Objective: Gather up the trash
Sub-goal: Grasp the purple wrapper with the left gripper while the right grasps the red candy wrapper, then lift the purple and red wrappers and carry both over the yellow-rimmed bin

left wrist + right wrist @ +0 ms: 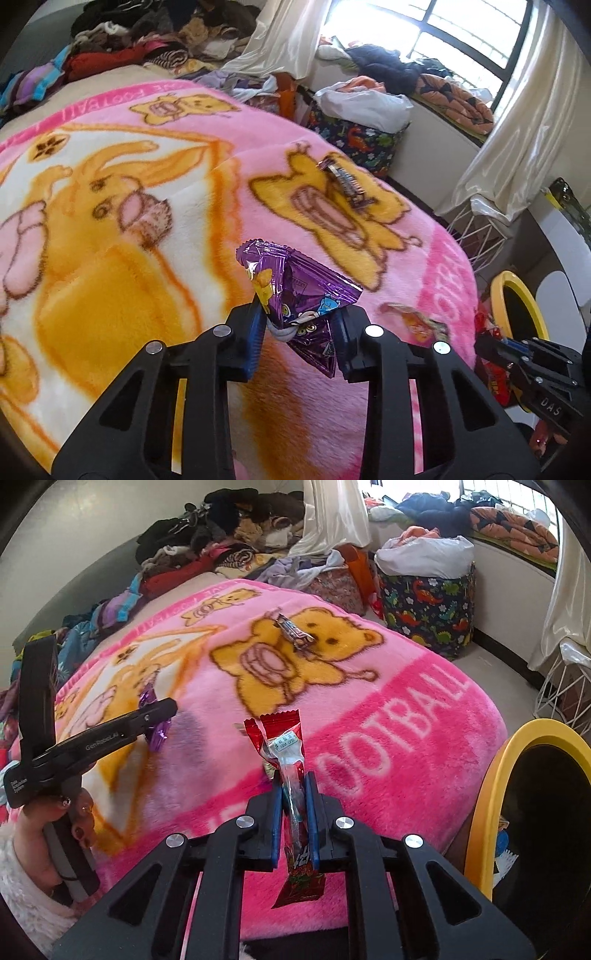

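Step in hand: both grippers carry a picked-up wrapper above the bed; judged from the load in each, the carry to the bin comes next, with more trash left on the blanket.
Left gripper [299, 325]: jaws narrowed onto the purple wrapper [295, 280], low centre of the left wrist view; it is lifted off the pink blanket [110, 229].
Purple wrapper axis: crumpled, roughly triangular, so no clean long axis; its wide end fans toward the top of the frame, a tail hangs below the jaws.
Dark wrapper [345, 181]: lies on the blanket, upper centre-right, long axis slanting from upper left to lower right.
Orange wrapper [421, 323]: flat at the blanket's edge, lower right, not yet taken.
Right gripper [293, 797]: jaws nearly closed, pinching the red wrapper [282, 738] at mid-length, centre of the right wrist view.
Red wrapper axis: upright in the frame, crimped end up, printed end hanging below the jaws.
Yellow bin [487, 797]: right edge, its dark mouth open just beside the bed.
Next move calls for: swinging each load rightward over the rim, then opening.
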`<state>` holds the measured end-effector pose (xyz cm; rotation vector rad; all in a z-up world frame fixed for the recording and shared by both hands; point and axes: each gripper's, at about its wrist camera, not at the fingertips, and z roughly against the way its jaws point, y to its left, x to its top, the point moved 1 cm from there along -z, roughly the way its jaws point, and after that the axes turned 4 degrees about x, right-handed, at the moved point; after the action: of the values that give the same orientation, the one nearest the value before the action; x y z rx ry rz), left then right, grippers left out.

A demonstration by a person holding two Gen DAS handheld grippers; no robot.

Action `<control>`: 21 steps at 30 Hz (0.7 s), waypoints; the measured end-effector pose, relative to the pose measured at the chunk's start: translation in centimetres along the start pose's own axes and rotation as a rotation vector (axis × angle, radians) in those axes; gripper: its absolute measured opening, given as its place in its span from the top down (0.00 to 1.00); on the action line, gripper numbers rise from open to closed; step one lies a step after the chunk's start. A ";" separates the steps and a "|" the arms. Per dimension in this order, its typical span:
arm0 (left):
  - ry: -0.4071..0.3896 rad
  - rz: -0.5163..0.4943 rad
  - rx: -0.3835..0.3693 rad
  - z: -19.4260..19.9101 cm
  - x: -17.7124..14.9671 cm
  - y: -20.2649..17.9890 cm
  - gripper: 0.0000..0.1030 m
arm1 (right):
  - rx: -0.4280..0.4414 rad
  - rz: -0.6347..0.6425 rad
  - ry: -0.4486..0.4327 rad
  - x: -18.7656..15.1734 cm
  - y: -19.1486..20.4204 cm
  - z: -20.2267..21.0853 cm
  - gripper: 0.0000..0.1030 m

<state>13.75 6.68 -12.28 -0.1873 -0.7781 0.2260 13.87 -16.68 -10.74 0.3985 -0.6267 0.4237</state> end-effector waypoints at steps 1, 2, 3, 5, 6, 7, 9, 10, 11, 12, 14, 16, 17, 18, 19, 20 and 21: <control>-0.005 -0.006 -0.003 0.2 0.1 -0.2 0.76 | 0.001 0.002 -0.004 0.0 0.1 0.2 0.89; -0.013 -0.014 -0.008 0.5 0.2 -0.6 0.76 | 0.000 0.004 -0.009 -0.1 0.2 0.4 0.89; -0.017 -0.018 -0.013 0.7 0.3 -0.8 0.76 | 0.002 0.007 -0.013 -0.1 0.4 0.6 0.89; -0.032 -0.030 -0.019 1.2 0.6 -1.4 0.76 | 0.004 0.011 -0.022 0.0 0.6 1.1 0.89; -0.037 -0.035 -0.022 1.4 0.7 -1.6 0.76 | 0.006 0.013 -0.028 0.1 0.8 1.4 0.89; -0.042 -0.039 -0.025 1.6 0.9 -1.8 0.76 | 0.007 0.014 -0.033 0.1 0.8 1.6 0.89; -0.056 -0.051 -0.031 2.1 1.2 -2.3 0.76 | 0.010 0.015 -0.044 0.2 0.9 2.0 0.89; -0.060 -0.055 -0.034 2.3 1.3 -2.5 0.76 | 0.011 0.015 -0.048 0.3 0.9 2.3 0.89; -0.066 -0.059 -0.040 2.6 1.4 -2.8 0.76 | 0.012 0.015 -0.052 0.3 0.8 2.4 0.89; -0.070 -0.063 -0.042 2.8 1.5 -2.9 0.76 | 0.013 0.016 -0.057 0.3 0.9 2.7 0.89; -0.079 -0.074 -0.047 3.1 1.6 -3.3 0.76 | 0.014 0.014 -0.065 0.4 0.9 3.0 0.89; -0.085 -0.080 -0.051 3.5 1.7 -3.6 0.76 | 0.015 0.013 -0.074 0.5 1.0 3.4 0.89; -0.089 -0.084 -0.053 3.7 1.7 -3.8 0.76 | 0.014 0.012 -0.080 0.5 1.0 3.6 0.89; -0.092 -0.089 -0.056 3.8 1.7 -4.1 0.76 | 0.016 0.010 -0.088 0.6 1.0 3.9 0.89; -0.095 -0.092 -0.058 3.9 1.8 -4.2 0.76 | 0.017 0.009 -0.091 0.6 1.0 4.0 0.89; -0.097 -0.095 -0.061 4.0 1.8 -4.3 0.76 | 0.017 0.009 -0.096 0.7 1.0 4.2 0.89; -0.098 -0.098 -0.066 4.1 1.8 -4.5 0.76 | 0.017 0.008 -0.102 0.7 1.0 4.4 0.89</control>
<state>12.69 3.23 -7.08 -0.2011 -0.8902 0.1171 11.78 -17.80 -6.80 0.4355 -0.7249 0.4186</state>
